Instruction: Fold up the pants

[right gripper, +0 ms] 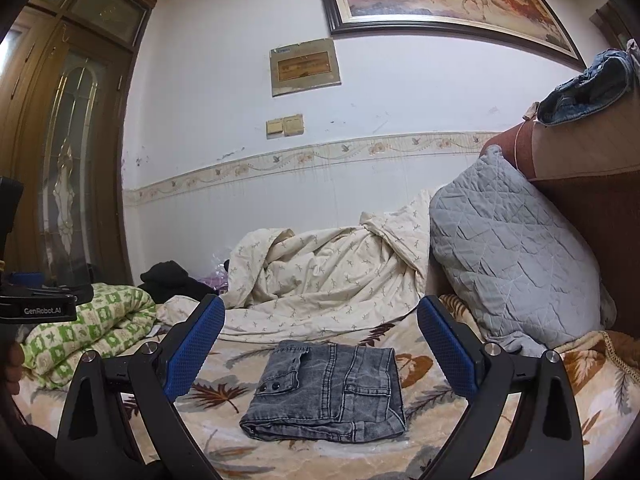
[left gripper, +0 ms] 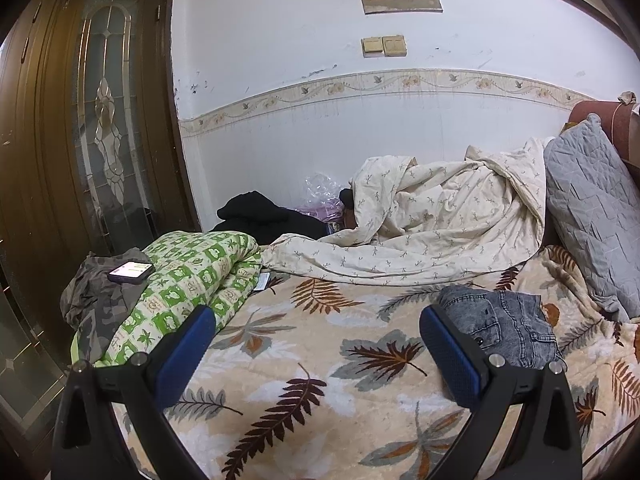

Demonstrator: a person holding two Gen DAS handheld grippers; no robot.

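Observation:
Grey denim pants [right gripper: 328,392] lie folded into a compact rectangle on the leaf-print blanket [right gripper: 440,452]. In the left wrist view the pants [left gripper: 504,326] sit just beyond the right finger. My right gripper [right gripper: 320,352] is open and empty, held above the blanket with the folded pants between and just beyond its blue fingertips. My left gripper [left gripper: 316,354] is open and empty, over bare blanket [left gripper: 312,400] to the left of the pants. Its body shows at the left edge of the right wrist view [right gripper: 38,304].
A green patterned quilt [left gripper: 188,280] with a phone [left gripper: 131,271] and camouflage clothing [left gripper: 96,304] lies at left. A cream duvet [left gripper: 432,220] is heaped at the back. A grey pillow [right gripper: 516,256] leans on the headboard at right. A wooden wardrobe [left gripper: 88,120] stands at left.

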